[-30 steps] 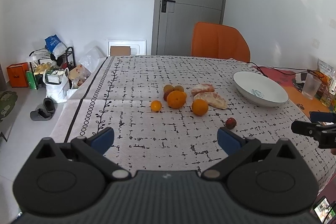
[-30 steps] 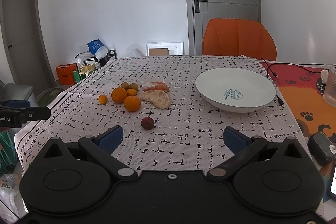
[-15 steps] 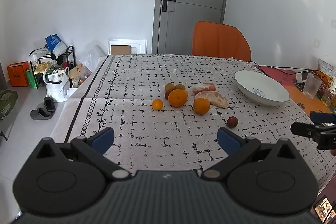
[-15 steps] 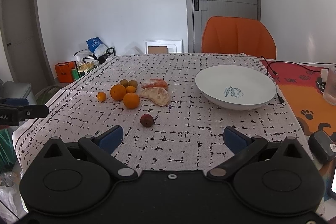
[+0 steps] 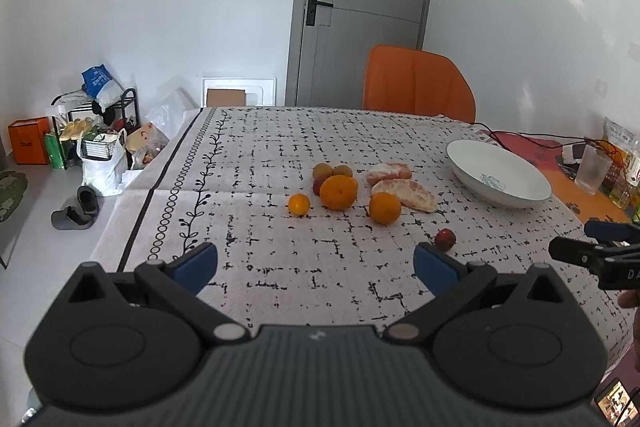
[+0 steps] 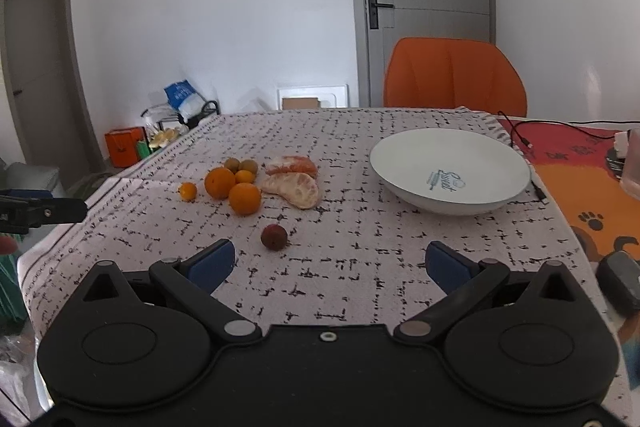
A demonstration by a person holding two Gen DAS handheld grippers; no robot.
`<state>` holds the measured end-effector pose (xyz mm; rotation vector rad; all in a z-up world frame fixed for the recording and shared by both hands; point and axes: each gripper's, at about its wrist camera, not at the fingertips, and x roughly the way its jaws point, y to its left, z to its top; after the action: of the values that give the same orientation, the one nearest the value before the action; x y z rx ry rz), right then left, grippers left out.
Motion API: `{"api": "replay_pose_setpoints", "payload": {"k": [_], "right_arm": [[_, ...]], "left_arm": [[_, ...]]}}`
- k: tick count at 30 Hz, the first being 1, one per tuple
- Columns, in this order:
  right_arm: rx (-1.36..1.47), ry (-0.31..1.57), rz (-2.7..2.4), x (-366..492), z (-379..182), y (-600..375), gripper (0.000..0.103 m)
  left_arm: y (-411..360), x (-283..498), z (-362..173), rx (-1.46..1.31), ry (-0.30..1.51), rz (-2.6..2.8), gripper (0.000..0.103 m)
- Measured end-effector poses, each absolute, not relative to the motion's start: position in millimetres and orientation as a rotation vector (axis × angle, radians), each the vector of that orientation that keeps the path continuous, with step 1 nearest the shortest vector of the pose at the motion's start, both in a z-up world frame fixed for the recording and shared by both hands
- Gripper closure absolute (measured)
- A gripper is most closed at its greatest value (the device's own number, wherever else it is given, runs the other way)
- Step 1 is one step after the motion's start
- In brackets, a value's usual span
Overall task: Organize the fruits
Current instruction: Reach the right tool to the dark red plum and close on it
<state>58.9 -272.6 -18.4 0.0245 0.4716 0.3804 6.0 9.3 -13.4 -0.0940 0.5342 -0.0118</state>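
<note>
A white-walled room with a grey panelled door [image 5: 360,3] held a table under a pale grey tablecloth printed with broken black grid lines [image 5: 280,155], its left border carrying a black vine and ring pattern. An orange upholstered chair [image 6: 454,73] stood at the far edge. On the floor to the left sat a black wire rack piled with bags [image 5: 98,107], an orange box [image 5: 30,139] and dark slippers [image 5: 76,207]. At the table's right side lay an orange and red mat with paw prints [image 6: 592,187] and a black cable [image 6: 552,125].

A wide white ceramic bowl with blue lettering inside [image 6: 450,169] rested empty on the cloth, right of the fruit and apart from it. The fruit lay clustered mid-table: two peeled pomelo segments [image 6: 294,187], two larger oranges [image 6: 219,182], smaller orange citrus [image 6: 187,191] and two brownish round fruits [image 6: 240,165], many touching. A small dark red lychee-like fruit [image 6: 274,236] sat alone nearer the grippers.

The left gripper [image 5: 316,261] hovered over the near edge with its blue-padded fingers spread wide, holding nothing. The right gripper [image 6: 330,261] likewise gaped, empty, the red fruit just ahead of its left finger.
</note>
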Motion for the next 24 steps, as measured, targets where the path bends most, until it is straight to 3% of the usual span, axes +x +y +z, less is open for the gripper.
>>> {"api": "replay_pose_setpoints", "payload": {"k": [24], "right_arm": [[0.077, 0.495, 0.508, 104.3, -39.6, -252.3, 0.001]], "left_arm": [[7.4, 54.6, -36.7, -0.204, 0.509, -0.072, 0.0]]}}
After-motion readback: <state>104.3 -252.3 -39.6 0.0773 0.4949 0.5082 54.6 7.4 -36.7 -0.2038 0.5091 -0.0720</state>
